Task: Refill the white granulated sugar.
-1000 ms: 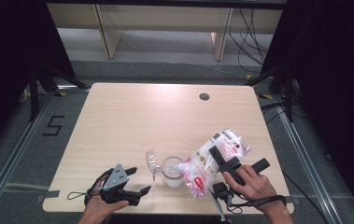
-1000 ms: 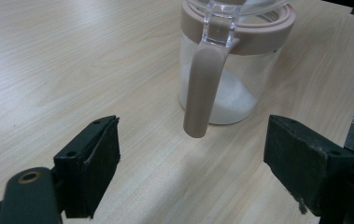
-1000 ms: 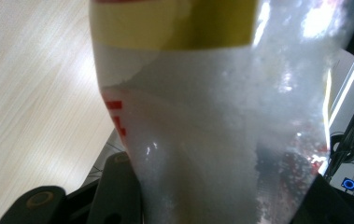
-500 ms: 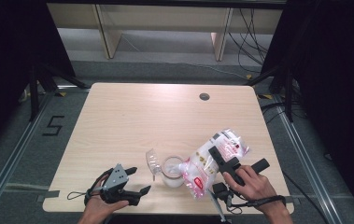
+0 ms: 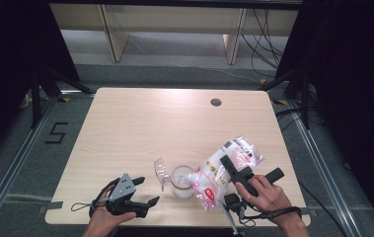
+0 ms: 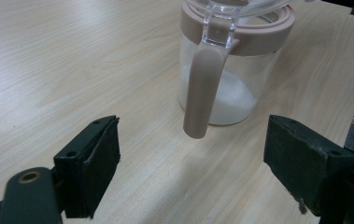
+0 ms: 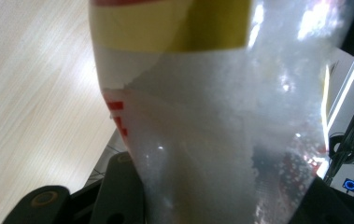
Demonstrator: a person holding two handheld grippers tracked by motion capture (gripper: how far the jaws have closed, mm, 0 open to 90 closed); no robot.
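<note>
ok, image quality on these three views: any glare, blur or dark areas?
High view: even light on the pale wooden table, black surroundings. Left gripper view: sharp, soft shadow under the clear glass jar with beige lid ring. Right gripper view: the clear plastic bag of white granules is blurred up close, with glare spots.

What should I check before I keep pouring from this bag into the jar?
1. Right gripper clamped on the bag: ok.
2. Bag's lower end over the jar mouth: ok, seen from the high view.
3. Jar lid flipped open: ok.
4. Jar upright on the table: ok.
5. Left gripper steadying the jar: not ok, jaws open, apart from the handle.
6. Room left in jar: ok, white grains low.
</note>
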